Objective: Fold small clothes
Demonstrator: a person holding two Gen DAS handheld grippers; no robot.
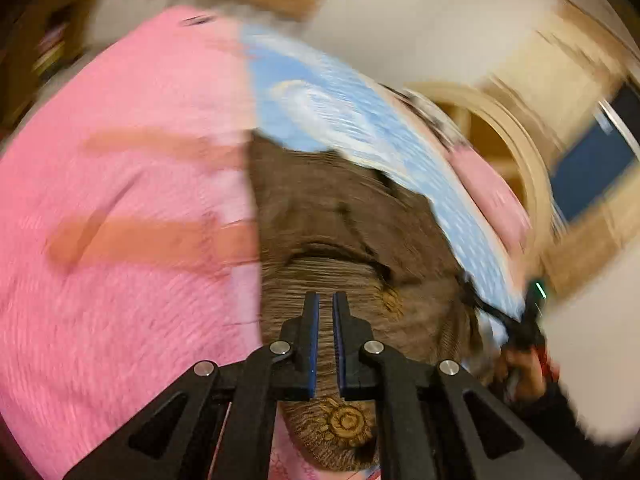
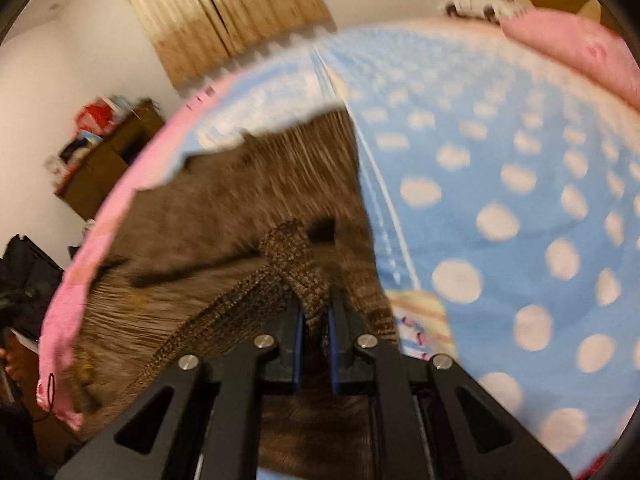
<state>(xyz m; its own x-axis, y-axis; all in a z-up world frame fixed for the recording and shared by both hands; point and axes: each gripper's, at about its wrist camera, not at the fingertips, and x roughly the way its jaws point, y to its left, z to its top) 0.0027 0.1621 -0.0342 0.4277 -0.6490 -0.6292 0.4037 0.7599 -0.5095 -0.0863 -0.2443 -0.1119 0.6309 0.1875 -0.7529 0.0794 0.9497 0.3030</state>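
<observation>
A brown ribbed knit garment (image 1: pixel 340 208) with yellow flower patterns lies on the bed where a pink blanket (image 1: pixel 120 200) meets a blue sheet (image 1: pixel 340 112). My left gripper (image 1: pixel 326 298) is closed down to a thin slit at the garment's ribbed edge, and brown fabric fills that slit. In the right wrist view the garment (image 2: pixel 240 200) is lifted, and my right gripper (image 2: pixel 316 300) is shut on a twisted knit strip of it. The other gripper (image 1: pixel 528 320) and the hand (image 1: pixel 520 368) holding it show blurred at the lower right of the left wrist view.
The blue sheet with white dots (image 2: pixel 500 200) covers the right of the bed, with a pink pillow (image 2: pixel 572 48) at its far end. A tan curtain (image 2: pixel 224 12) hangs on the white wall. A cluttered wooden shelf (image 2: pixel 104 148) stands at the left.
</observation>
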